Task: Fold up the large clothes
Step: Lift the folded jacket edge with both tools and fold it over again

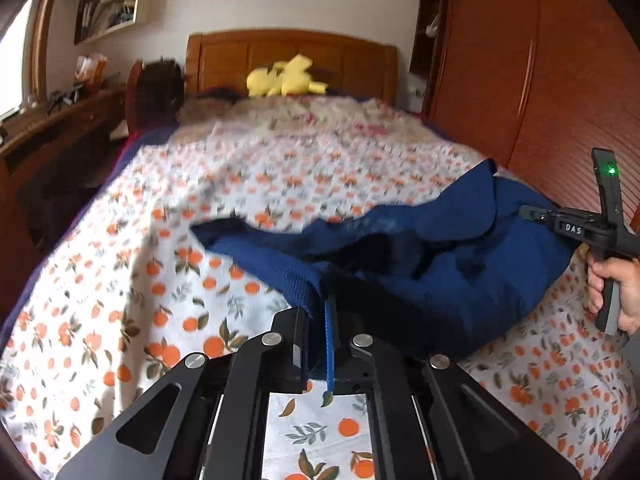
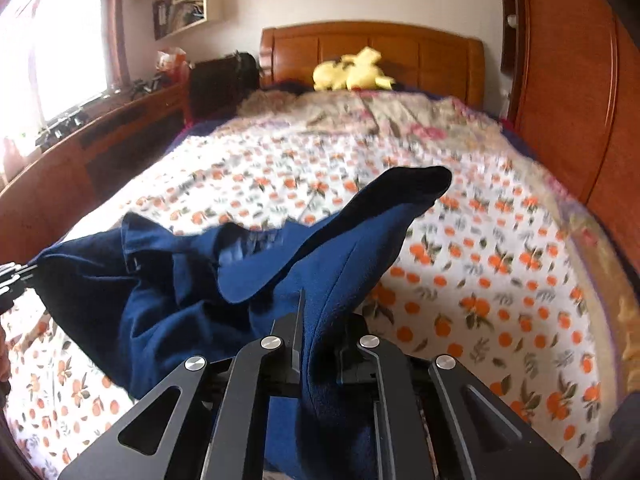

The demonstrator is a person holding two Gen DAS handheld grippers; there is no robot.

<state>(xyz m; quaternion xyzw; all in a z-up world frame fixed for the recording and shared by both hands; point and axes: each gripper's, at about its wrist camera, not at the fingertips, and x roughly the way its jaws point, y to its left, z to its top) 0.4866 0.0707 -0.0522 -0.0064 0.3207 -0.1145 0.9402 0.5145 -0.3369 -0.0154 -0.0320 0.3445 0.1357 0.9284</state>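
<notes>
A large dark blue garment hangs bunched between my two grippers above the bed. My left gripper is shut on its ribbed hem edge, with a blue strap hanging between the fingers. My right gripper is shut on another edge of the garment, and a flap of cloth rises in front of it. In the left wrist view the right gripper shows at the right, held by a hand and clamped on the cloth. The left gripper's fingertips show at the left edge of the right wrist view.
The bed is covered by a white sheet with orange fruit print. A yellow plush toy lies by the wooden headboard. A wooden wardrobe stands right of the bed, a wooden desk under a window at the left.
</notes>
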